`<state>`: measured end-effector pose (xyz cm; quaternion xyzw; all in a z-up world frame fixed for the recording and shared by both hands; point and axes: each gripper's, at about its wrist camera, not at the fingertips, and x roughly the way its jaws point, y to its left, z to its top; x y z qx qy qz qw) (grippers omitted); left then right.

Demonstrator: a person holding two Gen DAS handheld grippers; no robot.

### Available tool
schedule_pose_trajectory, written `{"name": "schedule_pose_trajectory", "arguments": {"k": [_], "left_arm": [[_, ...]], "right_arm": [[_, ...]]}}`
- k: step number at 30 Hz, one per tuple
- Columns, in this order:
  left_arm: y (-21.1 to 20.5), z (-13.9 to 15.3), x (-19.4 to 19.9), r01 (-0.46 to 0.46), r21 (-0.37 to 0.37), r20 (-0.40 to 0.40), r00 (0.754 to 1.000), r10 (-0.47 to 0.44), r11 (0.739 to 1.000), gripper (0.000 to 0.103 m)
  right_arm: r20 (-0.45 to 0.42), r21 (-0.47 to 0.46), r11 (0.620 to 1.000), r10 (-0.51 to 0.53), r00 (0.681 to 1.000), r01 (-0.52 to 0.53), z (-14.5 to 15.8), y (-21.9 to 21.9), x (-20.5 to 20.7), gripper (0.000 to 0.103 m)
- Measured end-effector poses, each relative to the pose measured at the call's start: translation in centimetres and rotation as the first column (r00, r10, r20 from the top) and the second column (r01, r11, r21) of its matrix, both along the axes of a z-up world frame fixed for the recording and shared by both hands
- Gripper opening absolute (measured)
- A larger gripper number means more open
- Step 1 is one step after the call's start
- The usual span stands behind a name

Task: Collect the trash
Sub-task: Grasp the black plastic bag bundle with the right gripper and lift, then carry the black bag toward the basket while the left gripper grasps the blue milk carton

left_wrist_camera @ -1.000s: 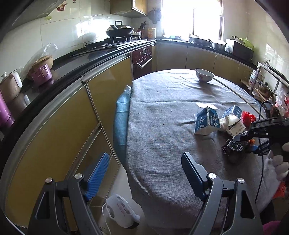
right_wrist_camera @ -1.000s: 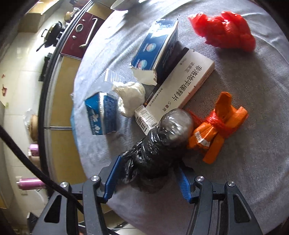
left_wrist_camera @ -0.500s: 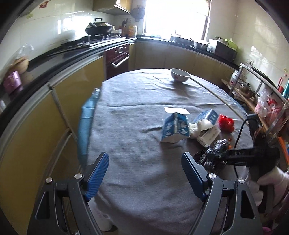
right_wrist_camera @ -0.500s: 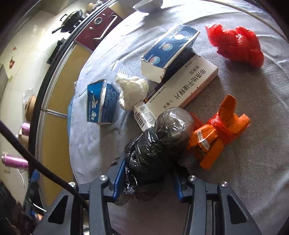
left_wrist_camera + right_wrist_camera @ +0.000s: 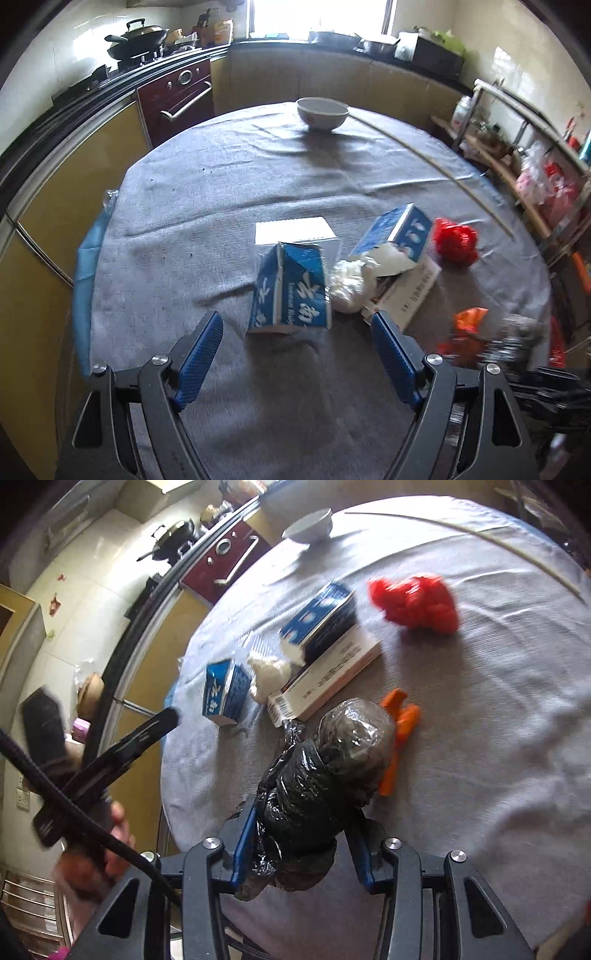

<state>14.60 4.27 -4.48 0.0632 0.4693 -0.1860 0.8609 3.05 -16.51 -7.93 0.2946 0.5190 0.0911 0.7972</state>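
Observation:
My right gripper [image 5: 301,843] is shut on a black plastic bag bundle [image 5: 325,771] and holds it above the grey-clothed round table [image 5: 480,738]. My left gripper [image 5: 295,354] is open and empty over the table's near edge, just short of a blue milk carton [image 5: 290,291]. Beside that carton lie a white crumpled wad [image 5: 349,284], a second blue carton [image 5: 397,232] on a white box [image 5: 410,291], a red bag [image 5: 454,240] and an orange bag [image 5: 467,328]. The same pile shows in the right wrist view: carton [image 5: 223,690], red bag [image 5: 415,603], orange bag [image 5: 400,723].
A white bowl [image 5: 322,112] stands at the table's far side, with a thin stick [image 5: 436,166] lying along the right edge. A white paper [image 5: 293,232] lies behind the cartons. Kitchen counters and an oven [image 5: 177,92] ring the table; a cluttered shelf [image 5: 535,173] stands at right.
My left gripper has swung from the cabinets at the table's left to face the trash pile, close to the blue carton. My right gripper closed on the black bag and lifted it.

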Motion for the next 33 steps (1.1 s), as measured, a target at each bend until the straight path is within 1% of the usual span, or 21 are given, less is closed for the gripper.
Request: {"name": "schedule_pose_trajectory", "arguments": {"k": [6, 8, 11, 12, 13, 14, 15, 16, 19, 22, 26, 33], "left_arm": [[-1.2, -1.9, 2.3, -0.013, 0.014, -0.039, 0.999, 0.013, 1.0, 0.083], [-1.4, -2.5, 2.7, -0.023, 0.03, -0.04, 0.999, 0.024, 0.999, 0.083], [-1.3, -3.0, 3.1, -0.031, 0.022, -0.039, 0.999, 0.032, 0.999, 0.082], [-1.1, -3.1, 3.2, -0.04, 0.014, -0.042, 0.998, 0.04, 0.999, 0.08], [-1.0, -3.2, 3.3, -0.044, 0.006, -0.045, 0.998, 0.044, 0.999, 0.072], [-0.8, -3.4, 3.5, -0.046, -0.001, -0.054, 0.997, 0.046, 0.999, 0.06], [-0.7, -3.6, 3.7, -0.045, -0.013, -0.071, 0.997, 0.044, 0.999, 0.054], [-0.7, -3.8, 3.8, -0.047, -0.019, -0.081, 0.996, 0.045, 0.999, 0.052], [-0.6, -3.6, 3.8, -0.057, -0.026, -0.069, 0.996, 0.055, 0.998, 0.051], [-0.6, -3.4, 3.2, -0.052, -0.037, -0.065, 0.997, 0.05, 0.998, 0.051], [-1.0, -2.9, 1.2, -0.037, -0.034, -0.058, 0.998, 0.035, 0.999, 0.051], [-1.5, 0.1, -3.0, -0.016, -0.035, 0.001, 1.0, 0.016, 0.999, 0.048]], "right_arm": [[0.035, -0.008, 0.996, -0.087, 0.996, 0.088, 1.1, -4.1, -2.7, 0.048], [0.036, 0.002, 0.993, -0.119, 0.992, 0.119, 1.2, -5.6, -3.4, 0.048], [0.044, 0.002, 0.988, -0.153, 0.987, 0.153, 1.3, -7.3, -4.3, 0.048], [0.048, 0.001, 0.987, -0.161, 0.986, 0.161, 1.3, -7.6, -4.4, 0.048], [0.052, 0.001, 0.985, -0.171, 0.984, 0.171, 1.4, -8.0, -4.7, 0.048], [0.057, -0.001, 0.984, -0.179, 0.982, 0.18, 1.4, -8.3, -4.9, 0.048], [0.062, -0.001, 0.982, -0.188, 0.98, 0.189, 1.5, -8.8, -5.1, 0.048], [0.065, -0.001, 0.98, -0.199, 0.978, 0.2, 1.5, -9.3, -5.4, 0.048], [0.071, 0.009, 0.973, -0.229, 0.971, 0.229, 1.4, -10.2, -6.0, 0.048], [0.081, 0.006, 0.969, -0.249, 0.965, 0.249, 1.4, -11.1, -6.6, 0.048], [0.094, 0.008, 0.961, -0.275, 0.957, 0.276, 1.5, -12.3, -7.4, 0.048], [0.125, 0.025, 0.943, -0.333, 0.935, 0.333, 1.7, -15.1, -9.2, 0.048]]}}
